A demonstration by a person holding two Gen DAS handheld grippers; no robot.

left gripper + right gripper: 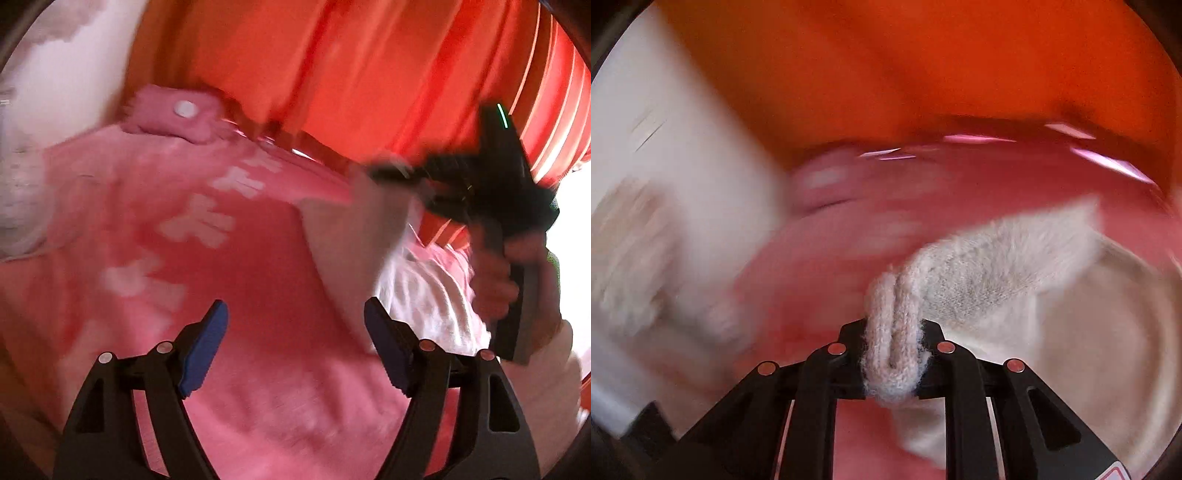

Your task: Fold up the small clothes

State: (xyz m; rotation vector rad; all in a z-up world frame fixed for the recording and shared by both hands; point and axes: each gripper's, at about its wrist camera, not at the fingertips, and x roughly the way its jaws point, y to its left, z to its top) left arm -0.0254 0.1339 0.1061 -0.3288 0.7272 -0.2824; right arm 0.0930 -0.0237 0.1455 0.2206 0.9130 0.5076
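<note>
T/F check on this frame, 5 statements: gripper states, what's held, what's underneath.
1. The right gripper is shut on a cream knit garment. True.
2. The left gripper is clamped on the pink cloth. False: its jaws stand wide apart, holding nothing.
3. The pink cloth carries pale printed marks. True.
4. The backdrop is a blue curtain. False: orange-red fabric hangs behind.
5. The right gripper shows in the left wrist view. True: it appears at the right, with the hand on its handle.

Pink blanket (258, 332) w/ white print, cream knit garment (979, 273), orange curtain (332, 66), blue pads (203, 350)
</note>
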